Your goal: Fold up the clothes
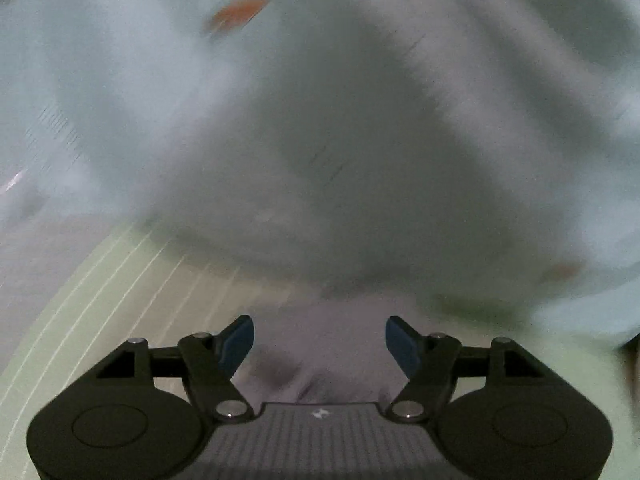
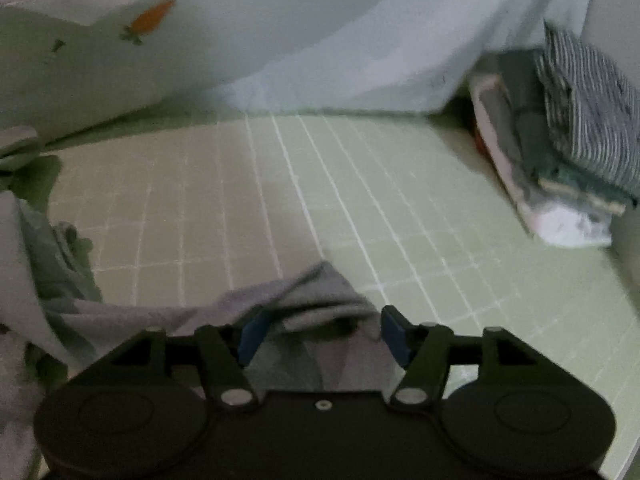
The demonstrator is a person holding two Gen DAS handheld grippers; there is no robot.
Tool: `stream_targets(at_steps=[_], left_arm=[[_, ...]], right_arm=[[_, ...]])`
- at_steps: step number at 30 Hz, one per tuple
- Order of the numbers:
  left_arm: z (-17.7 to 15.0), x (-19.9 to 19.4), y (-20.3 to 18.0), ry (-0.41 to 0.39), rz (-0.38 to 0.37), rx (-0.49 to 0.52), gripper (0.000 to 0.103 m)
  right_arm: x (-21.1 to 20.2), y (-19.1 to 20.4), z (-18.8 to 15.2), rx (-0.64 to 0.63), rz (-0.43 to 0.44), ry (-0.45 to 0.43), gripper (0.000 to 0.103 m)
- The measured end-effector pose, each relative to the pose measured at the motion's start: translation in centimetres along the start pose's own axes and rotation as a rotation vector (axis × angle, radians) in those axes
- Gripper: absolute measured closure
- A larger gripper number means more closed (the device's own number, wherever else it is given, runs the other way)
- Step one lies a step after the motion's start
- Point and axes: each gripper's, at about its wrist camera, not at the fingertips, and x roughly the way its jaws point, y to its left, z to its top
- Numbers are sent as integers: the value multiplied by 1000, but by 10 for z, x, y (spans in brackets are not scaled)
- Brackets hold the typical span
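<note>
Two grippers: my left gripper (image 1: pixel 320 338) and my right gripper (image 2: pixel 318 334) both stand with their jaws apart, neither pad pressing cloth
Garment: the grey garment (image 2: pixel 316 300) lies on the green grid mat (image 2: pixel 400 200), one bunched corner sitting between my right jaws, not pinched; in the left wrist view the same grey cloth (image 1: pixel 320 344) lies under my open left jaws
Step in hand: I judge I am between grasps, the garment loose on the mat and not yet laid flat for a fold
Next move: I would need to pick an edge or corner for each gripper, close on it, then draw the cloth out flat
Left view: badly blurred; a pale blue sheet (image 1: pixel 320 120) fills most of it, so edges there I cannot read
Open room: the mat ahead of my right gripper is bare up to the pale sheet
Edges: a folded stack (image 2: pixel 560 152) with a striped piece on top sits at the far right, well apart from the garment; crumpled cloth (image 2: pixel 44 248) crowds the left
</note>
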Motion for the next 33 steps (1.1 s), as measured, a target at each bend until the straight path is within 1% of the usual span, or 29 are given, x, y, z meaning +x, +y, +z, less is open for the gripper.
stream_targets(at_steps=[2, 5, 8, 10, 13, 17, 20, 23, 25, 26, 28, 29, 30, 31, 32, 33], left_arm=[[-29, 6, 18, 86, 73, 17, 30], [-57, 10, 34, 167, 132, 44, 30], [-79, 9, 46, 210, 166, 79, 30], [-86, 13, 50, 233, 166, 103, 30], [-89, 18, 47, 238, 154, 153, 30], [-87, 27, 40, 227, 153, 206, 30], [-84, 41, 39, 234, 147, 222, 30], [-87, 50, 33, 244, 143, 265, 30], [-89, 52, 30, 241, 148, 289, 29], [-89, 51, 31, 242, 144, 288, 31], [-88, 50, 35, 243, 123, 255, 39], [-87, 49, 38, 242, 114, 232, 45], [-86, 48, 40, 235, 119, 211, 58], [-83, 46, 41, 226, 130, 203, 69], [-79, 44, 42, 216, 140, 197, 88], [-75, 42, 44, 206, 151, 192, 95]], right_arm=[[-8, 9, 4, -26, 19, -41, 33], [-20, 23, 11, -58, 83, -88, 30], [-28, 39, 13, -94, 146, -105, 28], [-32, 50, 12, -118, 186, -106, 27], [-37, 67, 8, -153, 246, -89, 27], [-44, 86, 0, -204, 295, -84, 27], [-46, 98, -1, -231, 322, -76, 27], [-45, 106, -7, -265, 332, -59, 27], [-40, 110, -9, -277, 339, -38, 29], [-37, 111, -10, -281, 343, -27, 34], [-32, 112, -8, -295, 343, -13, 53], [-30, 113, -7, -302, 342, -8, 71], [-27, 113, -6, -309, 340, -4, 88], [-27, 113, -4, -313, 334, -9, 92], [-29, 110, 2, -306, 325, -32, 94], [-32, 106, 10, -291, 321, -59, 95]])
